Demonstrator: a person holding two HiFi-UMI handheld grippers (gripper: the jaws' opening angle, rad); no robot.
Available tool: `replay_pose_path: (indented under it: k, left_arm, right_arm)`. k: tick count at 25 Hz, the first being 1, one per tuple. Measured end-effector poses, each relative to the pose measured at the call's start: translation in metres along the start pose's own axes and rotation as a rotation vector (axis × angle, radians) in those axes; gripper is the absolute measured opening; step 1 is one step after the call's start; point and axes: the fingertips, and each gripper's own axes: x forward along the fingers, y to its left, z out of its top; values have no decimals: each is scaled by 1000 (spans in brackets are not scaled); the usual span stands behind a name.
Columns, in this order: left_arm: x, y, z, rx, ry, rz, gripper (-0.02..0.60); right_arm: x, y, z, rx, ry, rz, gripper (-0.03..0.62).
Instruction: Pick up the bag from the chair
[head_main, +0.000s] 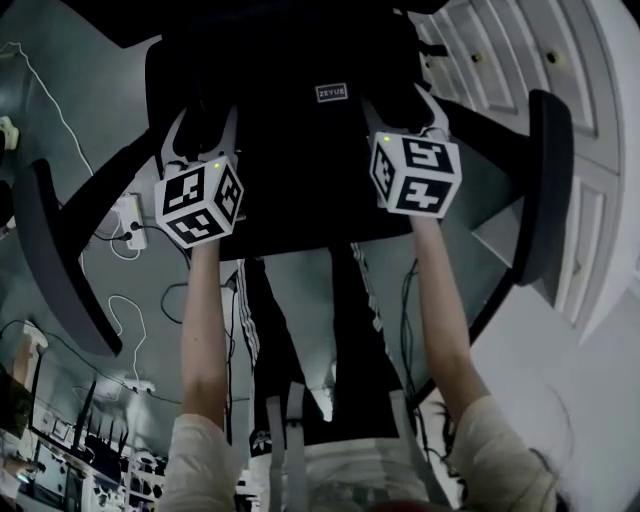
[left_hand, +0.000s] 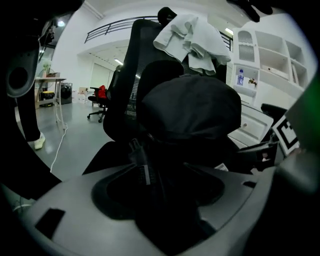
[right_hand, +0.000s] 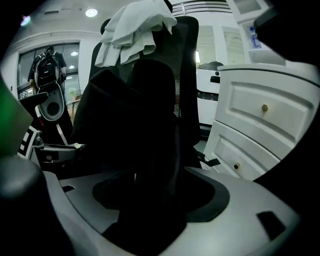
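Since the bag (head_main: 300, 140) sits straight ahead of us on the chair (head_main: 548, 180), between the two armrests, neither hand is the nearer one. The left gripper (head_main: 203, 135) meets the bag's left flank and the right gripper (head_main: 405, 115) its right flank, at about the same height. We read the bag as standing upright against the backrest, long axis running up, with a small label facing us near its top.

Looking along the left gripper, we see black fabric and what seems to be a zipper strip pinched where the jaws come together, so we take it as clamped on the bag. The right gripper view shows the same, with dark bag material filling the gap and the jaws closed on it. A pale cloth (left_hand: 190, 37) hangs over the top of the backrest, above the bag and apart from both grippers.

Our forearms reach forward, roughly parallel. We judge the lift should go straight up and toward us, both sides level, between the armrests. We cannot tell whether the bag has left the seat.
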Motion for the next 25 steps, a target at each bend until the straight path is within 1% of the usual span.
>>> replay_pose_path:
  k: [2, 3, 5, 6, 7, 9, 10, 11, 15, 18, 21, 25]
  left_arm:
    - [2, 0, -1, -39, -5, -20, 267]
    - [4, 1, -4, -34, 3, -19, 269]
    - [10, 4, -11, 12, 36, -6, 272]
    - [13, 5, -16, 17, 57, -6, 272]
    - [17, 6, -21, -7, 80, -13, 270]
    - [22, 7, -30, -97, 127, -34, 270]
    - [23, 7, -32, -124, 146, -38, 270]
    - [24, 8, -32, -131, 157, -34, 270]
    - [28, 7, -34, -123, 165, -30, 264]
    - [29, 5, -34, -119, 169, -18, 231]
    - [29, 2, -35, -84, 165, 12, 189]
    - [30, -5, -36, -21, 161, 33, 143]
  right_arm:
    - [5, -2, -11, -4, 27, -8, 278]
    - [9, -1, -17, -8, 43, -11, 278]
    - [15, 1, -26, -15, 67, -11, 278]
    - [18, 1, -29, -17, 72, -12, 278]
    - [19, 2, -31, -19, 73, -14, 278]
    - [21, 2, -32, -18, 75, -17, 278]
    - [22, 2, -33, -13, 78, -17, 278]
    - [23, 2, -34, -7, 82, -15, 278]
    - [30, 1, -39, 0, 93, -14, 276]
    - [33, 1, -41, -16, 96, -24, 275]
    - [34, 5, -42, -28, 105, 2, 240]
    - [35, 9, -41, -45, 112, 39, 171]
